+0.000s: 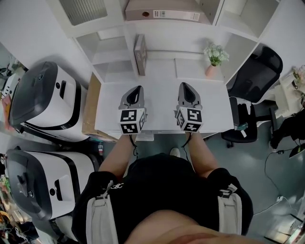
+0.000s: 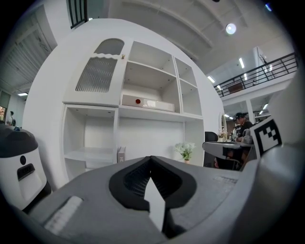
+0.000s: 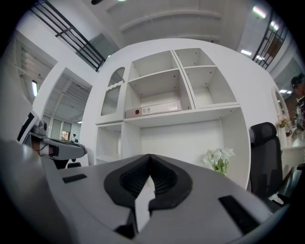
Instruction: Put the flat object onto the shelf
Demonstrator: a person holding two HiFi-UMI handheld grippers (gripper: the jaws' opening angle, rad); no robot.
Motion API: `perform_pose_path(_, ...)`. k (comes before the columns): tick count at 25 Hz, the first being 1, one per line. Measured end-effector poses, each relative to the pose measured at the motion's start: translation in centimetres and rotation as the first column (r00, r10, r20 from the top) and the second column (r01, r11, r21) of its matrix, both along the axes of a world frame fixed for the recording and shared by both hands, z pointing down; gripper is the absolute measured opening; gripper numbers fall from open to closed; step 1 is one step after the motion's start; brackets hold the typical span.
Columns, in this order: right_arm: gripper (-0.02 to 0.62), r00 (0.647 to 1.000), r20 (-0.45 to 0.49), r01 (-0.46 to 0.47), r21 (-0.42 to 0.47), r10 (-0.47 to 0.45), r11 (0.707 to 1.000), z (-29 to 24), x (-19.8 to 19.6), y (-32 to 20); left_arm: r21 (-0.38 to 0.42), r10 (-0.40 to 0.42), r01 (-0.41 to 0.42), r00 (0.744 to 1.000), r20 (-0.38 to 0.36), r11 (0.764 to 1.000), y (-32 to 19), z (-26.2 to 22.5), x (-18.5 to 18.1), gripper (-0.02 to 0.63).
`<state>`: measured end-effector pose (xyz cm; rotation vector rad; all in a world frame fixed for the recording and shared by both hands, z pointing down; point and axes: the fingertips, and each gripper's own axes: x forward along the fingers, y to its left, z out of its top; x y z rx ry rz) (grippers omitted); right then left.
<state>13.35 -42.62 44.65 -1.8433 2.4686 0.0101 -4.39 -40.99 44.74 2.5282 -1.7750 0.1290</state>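
White shelf point(image 2: 157, 114) already carries the flat binder point(image 2: 145, 101), the left tool point(image 1: 139, 88) and right tool point(image 1: 184, 86) hover closed and empty over the surface point(image 1: 159, 95), so placement appears complete, with 0 steps evidently left.

head view: steeply down over desk point(image 1: 159, 95) | both gripper views: low, level, facing shelf point(image 3: 209, 112) | shared: shelf, plant point(image 1: 215, 55)

White shelf point(image 1: 109, 52) and counter point(image 1: 162, 81); grey left gripper point(image 1: 139, 87) and right gripper point(image 1: 183, 85) with black-and-white checked cubes; beige binder point(image 1: 164, 13); pink pot point(image 1: 211, 70); black chair point(image 1: 259, 66).
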Motion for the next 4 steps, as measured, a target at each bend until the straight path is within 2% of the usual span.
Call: perform_pose_path(4,0.0,1.0,-0.001,-0.006,-0.002,0.006,1.0,0.1,0.46,0.18,0.0,-0.001,0.001,1.0,-0.001,1.0,0.25,0.08,0.37,0.017)
